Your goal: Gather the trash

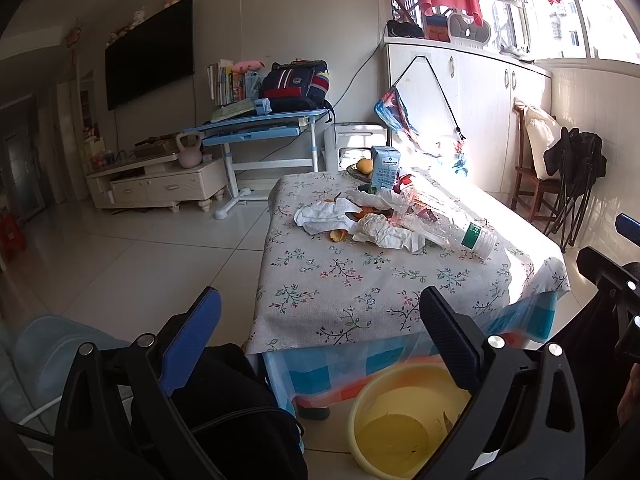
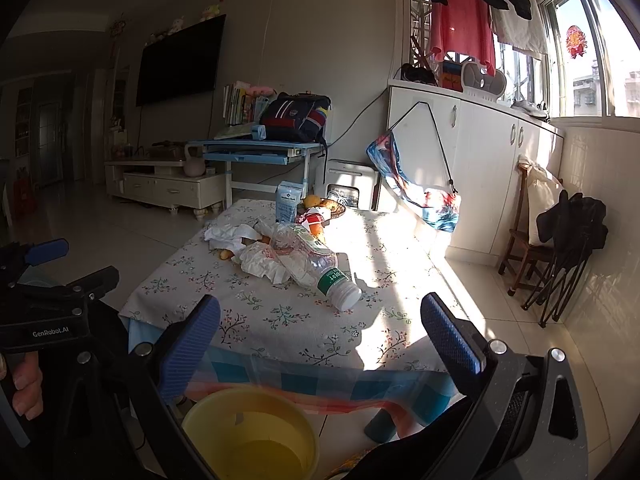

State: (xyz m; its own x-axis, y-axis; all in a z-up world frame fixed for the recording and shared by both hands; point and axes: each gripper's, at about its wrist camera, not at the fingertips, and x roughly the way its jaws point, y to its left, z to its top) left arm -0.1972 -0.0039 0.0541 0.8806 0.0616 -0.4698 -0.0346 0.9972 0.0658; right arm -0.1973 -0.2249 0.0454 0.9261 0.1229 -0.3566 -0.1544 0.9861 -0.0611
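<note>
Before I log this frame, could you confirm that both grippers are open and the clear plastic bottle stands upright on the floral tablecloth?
Not quite: the clear plastic bottle lies on its side, as the right wrist view shows. Both the left gripper and the right gripper are open, and it does rest on the floral tablecloth.

Tablecloth point(image 1: 360, 280): matt floral cloth
Bottle point(image 2: 316, 264): clear crinkled plastic
Tissues point(image 1: 384, 232): crumpled white paper
Bucket point(image 2: 248, 432): smooth yellow plastic
Floor point(image 1: 140, 248): glossy tile
</note>
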